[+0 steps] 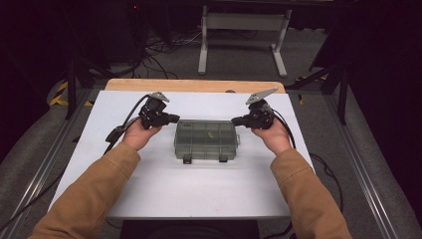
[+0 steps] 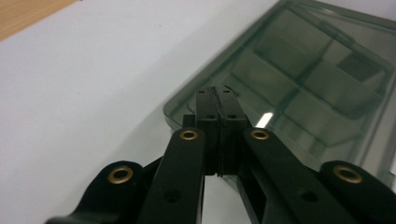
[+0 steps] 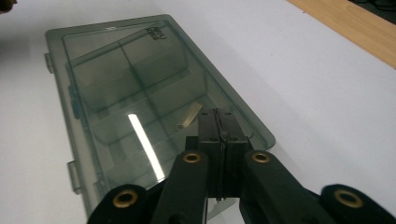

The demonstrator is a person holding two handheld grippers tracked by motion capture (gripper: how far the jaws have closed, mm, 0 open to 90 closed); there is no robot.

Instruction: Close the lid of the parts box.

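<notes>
We see one compartment box (image 1: 205, 139) of smoky clear plastic lying flat in the middle of the white tabletop (image 1: 149, 184), with its lid closed. Its long axis runs from left to right across the tabletop, and its two latches (image 1: 187, 160) face the person's side.

The left hand-held gripper (image 1: 175, 118) is just beside the far left corner of the box and points toward the right. The right hand-held gripper (image 1: 235, 121) is just beside the far right corner and points toward the left. So the box lies between the two, a little toward the person from both tips, and we judge that neither hand is clearly nearer.

In the left gripper view, the tips of the left hand-held gripper (image 2: 218, 91) are pressed together with nothing between them, over the corner of the box (image 2: 299, 79). In the right gripper view, the right hand-held gripper (image 3: 216, 112) is also pressed together and holds nothing, over the near end of the box (image 3: 140, 93). We cannot tell if the tips touch the lid.

We count one box, two hand-held grippers, two latches, and one small pale piece (image 3: 190, 116) inside one compartment.
</notes>
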